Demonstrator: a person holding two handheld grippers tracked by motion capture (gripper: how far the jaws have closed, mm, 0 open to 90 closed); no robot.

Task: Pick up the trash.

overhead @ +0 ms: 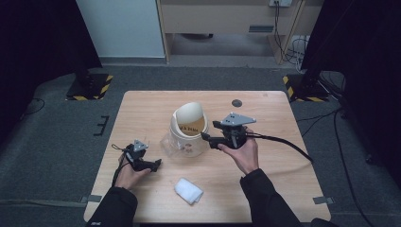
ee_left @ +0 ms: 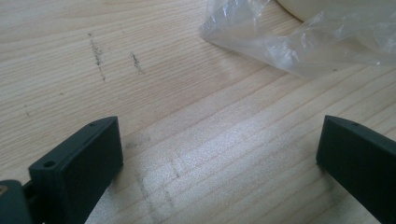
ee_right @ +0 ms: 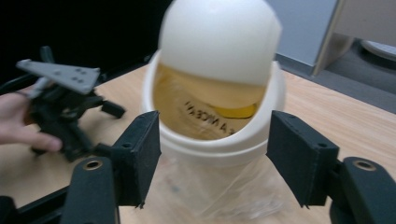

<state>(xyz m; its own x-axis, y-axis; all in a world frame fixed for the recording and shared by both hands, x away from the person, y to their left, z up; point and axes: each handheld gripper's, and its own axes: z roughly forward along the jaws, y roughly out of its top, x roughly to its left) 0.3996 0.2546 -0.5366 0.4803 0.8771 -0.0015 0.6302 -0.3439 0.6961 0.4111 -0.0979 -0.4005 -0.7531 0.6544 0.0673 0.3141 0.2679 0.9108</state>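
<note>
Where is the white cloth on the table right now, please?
In the high view, the white cloth lies near the table's front edge, between the person's forearms, in front of the bin.

Black sleeves, black grippers bearing grey plates.

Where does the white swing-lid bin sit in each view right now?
High view: the bin stands mid-table, left of the right claw.
Left gripper view: only its rim, top right.
Right gripper view: centre, beyond the open jaws.
Shared landmark: the clear plastic bag around its base.
</note>
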